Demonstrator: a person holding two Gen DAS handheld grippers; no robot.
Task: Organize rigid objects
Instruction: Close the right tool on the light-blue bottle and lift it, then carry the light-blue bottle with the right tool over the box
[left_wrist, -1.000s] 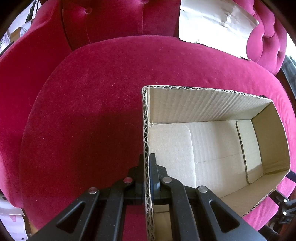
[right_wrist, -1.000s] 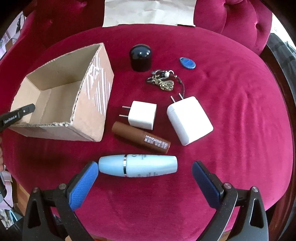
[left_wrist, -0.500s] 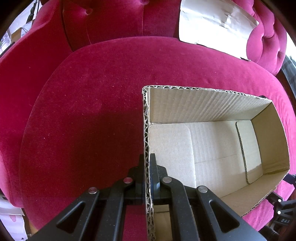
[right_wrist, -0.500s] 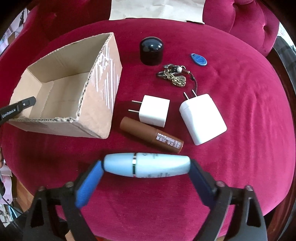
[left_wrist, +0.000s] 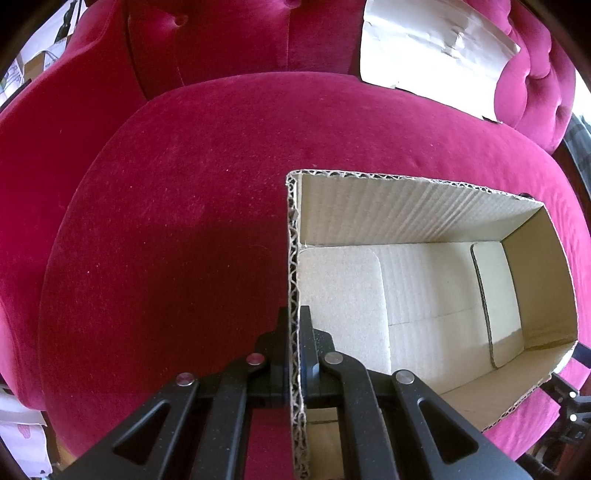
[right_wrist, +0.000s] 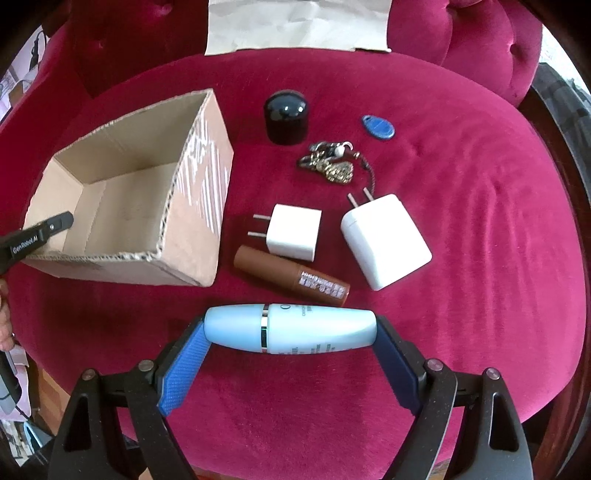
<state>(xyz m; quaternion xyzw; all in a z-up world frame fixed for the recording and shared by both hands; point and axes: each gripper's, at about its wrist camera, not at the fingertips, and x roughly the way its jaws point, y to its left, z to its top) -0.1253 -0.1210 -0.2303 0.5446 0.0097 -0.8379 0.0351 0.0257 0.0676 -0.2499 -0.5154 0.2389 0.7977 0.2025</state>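
Cardboard box (right_wrist: 122, 206) sits open on the red velvet seat (right_wrist: 461, 229), its near wall pinched between the closed fingers of the left tool (left_wrist: 294, 354). Just right of it lie two white chargers, a brown tube (right_wrist: 291, 275) and keys. Nearest, the pale blue bottle (right_wrist: 291, 328) lies crosswise, gripped end to end by the right tool (right_wrist: 290, 354).

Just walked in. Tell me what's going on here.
A person is sorting small items on a red velvet seat with two handheld grippers. The left gripper has its jaws clamped on the wall of an open, empty cardboard box. The right gripper grips a pale blue oval bottle end to end. Two white chargers, a brown tube and keys lie on the seat.
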